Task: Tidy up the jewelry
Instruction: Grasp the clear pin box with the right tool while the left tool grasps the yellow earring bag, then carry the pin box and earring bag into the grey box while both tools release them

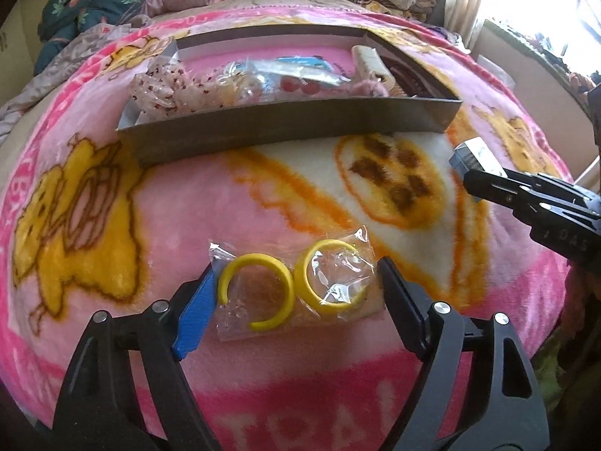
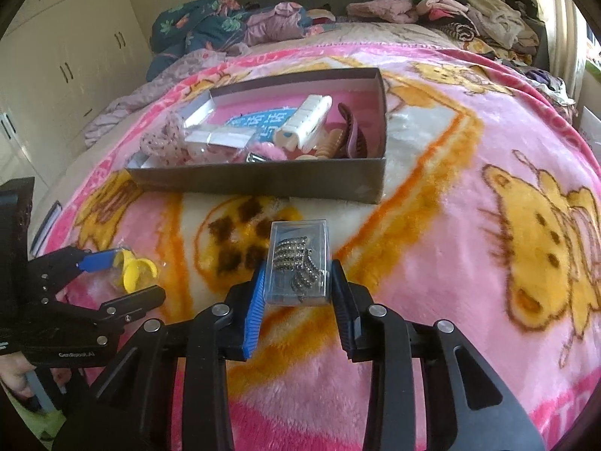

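The left gripper [image 1: 296, 285] sits low over a pink cartoon-print blanket [image 1: 157, 203], its jaws apart on either side of a clear plastic bag [image 1: 293, 285] that lies flat on the fleece. Inside the bag are two yellow hoop earrings [image 1: 259, 293] side by side. The blue-padded finger at nine o'clock stands just beside the bag's edge and the black finger at three o'clock just beside the opposite edge; whether either pad actually touches the plastic cannot be told, and the bag is not squeezed.

The right gripper [image 2: 298, 282] is clamped on a small clear plastic case [image 2: 298, 263] holding dark beaded jewelry pieces (their exact kind is too small to read). Both pads press the case's long sides, and the case points toward twelve o'clock from the fingers. In the left wrist view this gripper and its case appear at about three o'clock, above the blanket.

Beyond both grippers, at twelve o'clock, a shallow grey cardboard box [image 2: 263, 184] rests on the blanket. It already contains assorted accessories: a white ribbed clip, a dark comb-like claw, a pink fluffy item, packets and a blue printed card. Crumpled clothing [image 2: 432, 11] is piled along the far edge of the bed.
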Available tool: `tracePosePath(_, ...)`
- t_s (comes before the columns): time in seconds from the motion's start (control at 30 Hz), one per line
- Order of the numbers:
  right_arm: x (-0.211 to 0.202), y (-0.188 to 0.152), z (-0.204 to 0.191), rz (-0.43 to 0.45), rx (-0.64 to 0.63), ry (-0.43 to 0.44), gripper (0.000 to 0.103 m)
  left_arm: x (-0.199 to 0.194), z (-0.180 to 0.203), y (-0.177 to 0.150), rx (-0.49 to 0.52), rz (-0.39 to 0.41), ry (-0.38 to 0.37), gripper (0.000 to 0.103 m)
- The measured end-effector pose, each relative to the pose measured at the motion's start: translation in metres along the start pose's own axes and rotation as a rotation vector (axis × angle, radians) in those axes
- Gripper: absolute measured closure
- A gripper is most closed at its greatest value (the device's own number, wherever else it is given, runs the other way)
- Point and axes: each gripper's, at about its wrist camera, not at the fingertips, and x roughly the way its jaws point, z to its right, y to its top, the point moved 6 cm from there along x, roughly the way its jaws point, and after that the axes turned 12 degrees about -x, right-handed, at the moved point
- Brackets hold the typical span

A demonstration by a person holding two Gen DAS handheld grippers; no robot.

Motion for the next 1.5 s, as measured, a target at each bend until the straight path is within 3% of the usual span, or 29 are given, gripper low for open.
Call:
tracePosePath(0.67, -0.058, 0.018, -0.009, 0.114, -0.016, -0.013, 0.071, -0.05, 0.002, 0.038, -0.025, 0.103, -0.085, 0.029)
tracePosePath(1.5, -0.039, 0.104, -0.026, 0.158, -0.109, 0.0, 0.071, -0.072, -0.055, 0.123, -0.12, 0.222, -0.047, 0.029)
